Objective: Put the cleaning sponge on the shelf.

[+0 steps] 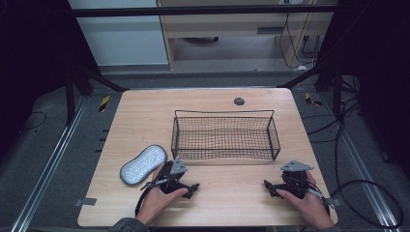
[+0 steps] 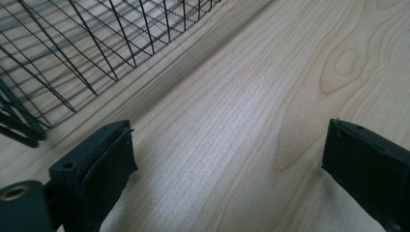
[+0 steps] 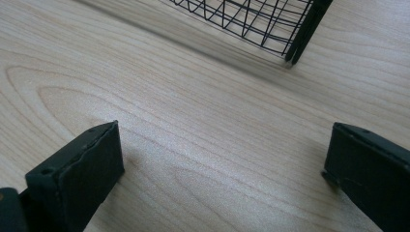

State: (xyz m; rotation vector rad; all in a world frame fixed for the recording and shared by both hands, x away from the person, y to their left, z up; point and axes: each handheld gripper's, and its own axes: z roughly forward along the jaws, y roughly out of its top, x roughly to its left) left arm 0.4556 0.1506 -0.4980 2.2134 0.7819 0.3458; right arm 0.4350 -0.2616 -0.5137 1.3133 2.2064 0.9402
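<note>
Pad (image 1: 143, 165) is lying on table (image 1: 232, 203) beside empty basket (image 1: 226, 137); left gripper (image 1: 193, 186) and right gripper (image 1: 267, 185) are resting released, so nothing's been moved.

- Lab / data-recording setup, not a home.
- Small wood table (image 1: 212, 104) stands alone inside a black metal frame (image 1: 203, 10), w/ diagonal struts (image 1: 99, 79) at both sides.
- Floor rails (image 1: 46, 169) run along left & right of the table; yellow-black hazard tape (image 1: 104, 103) on the grey floor.
- Loose cables (image 1: 367, 193) on the floor at right, more hang by a cabinet (image 1: 241, 29) at the back.
- Dark surround, bare fixtures, no household stuff.
</note>
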